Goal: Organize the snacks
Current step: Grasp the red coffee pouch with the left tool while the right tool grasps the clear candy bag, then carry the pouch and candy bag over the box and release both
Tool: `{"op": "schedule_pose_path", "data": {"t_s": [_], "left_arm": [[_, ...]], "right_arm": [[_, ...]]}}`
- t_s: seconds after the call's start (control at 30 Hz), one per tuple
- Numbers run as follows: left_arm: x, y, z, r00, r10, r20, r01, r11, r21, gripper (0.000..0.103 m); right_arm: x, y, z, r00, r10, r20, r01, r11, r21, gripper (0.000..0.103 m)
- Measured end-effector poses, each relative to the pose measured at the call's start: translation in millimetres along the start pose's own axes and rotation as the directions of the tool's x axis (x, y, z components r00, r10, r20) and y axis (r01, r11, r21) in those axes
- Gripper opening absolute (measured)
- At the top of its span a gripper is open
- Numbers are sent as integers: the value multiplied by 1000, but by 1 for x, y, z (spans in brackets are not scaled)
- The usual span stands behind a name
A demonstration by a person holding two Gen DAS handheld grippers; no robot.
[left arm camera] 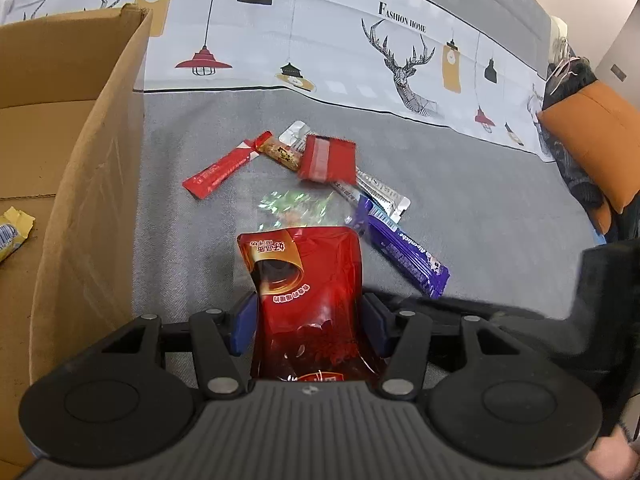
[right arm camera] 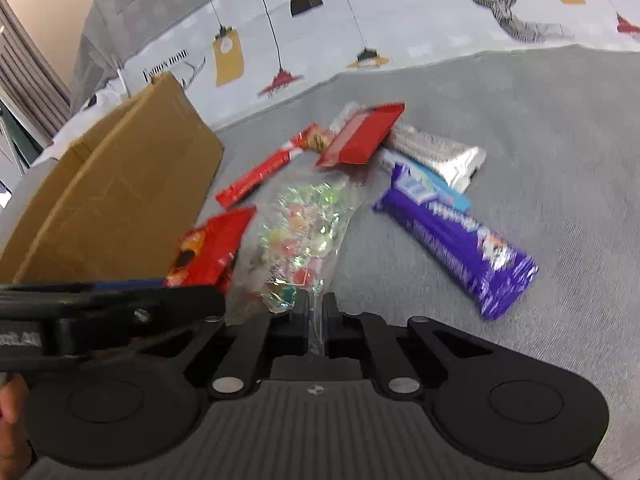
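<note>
My left gripper [left arm camera: 310, 312] is shut on a red snack pouch [left arm camera: 308, 280], its blue pads pressing both sides of the pouch above the grey bedspread. The same pouch [right arm camera: 212, 248] shows at the left of the right wrist view, beside the cardboard box. My right gripper [right arm camera: 316, 316] is shut on the near edge of a clear bag of wrapped candies [right arm camera: 304, 224], with thin plastic pinched between its narrow jaws. That bag [left arm camera: 296, 208] lies just beyond the red pouch in the left wrist view.
An open cardboard box [left arm camera: 92, 184] stands at the left with a yellow packet [left arm camera: 12, 232] inside. On the spread lie a purple bar [right arm camera: 452, 236], a flat red packet [right arm camera: 364, 136], a red stick [left arm camera: 220, 172] and silver packets [right arm camera: 440, 152]. An orange cushion [left arm camera: 600, 140] sits far right.
</note>
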State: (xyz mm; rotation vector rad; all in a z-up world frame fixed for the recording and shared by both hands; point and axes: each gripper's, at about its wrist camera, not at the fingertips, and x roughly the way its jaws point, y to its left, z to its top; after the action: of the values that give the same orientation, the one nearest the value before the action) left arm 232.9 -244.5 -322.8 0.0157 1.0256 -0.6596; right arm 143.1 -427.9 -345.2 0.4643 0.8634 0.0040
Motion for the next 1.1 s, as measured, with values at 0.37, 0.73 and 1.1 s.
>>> {"op": "schedule_pose_path", "data": {"t_s": [0.37,0.73,1.1], "left_arm": [[-33,-5,7,997,-60,42,60,998,-21,61],[-110,18,8,980,-73,186,80,996,-32,61],[-181,80,7,946,-6,324,49,991,-124,61]], "right_arm": [[-76,17,17,980,-1,200,7,999,-34,2],[-128,88,20,956,-22,292,61,990,-126,2],[-149,189,31,946,28,322,52,970,-237,3]]}}
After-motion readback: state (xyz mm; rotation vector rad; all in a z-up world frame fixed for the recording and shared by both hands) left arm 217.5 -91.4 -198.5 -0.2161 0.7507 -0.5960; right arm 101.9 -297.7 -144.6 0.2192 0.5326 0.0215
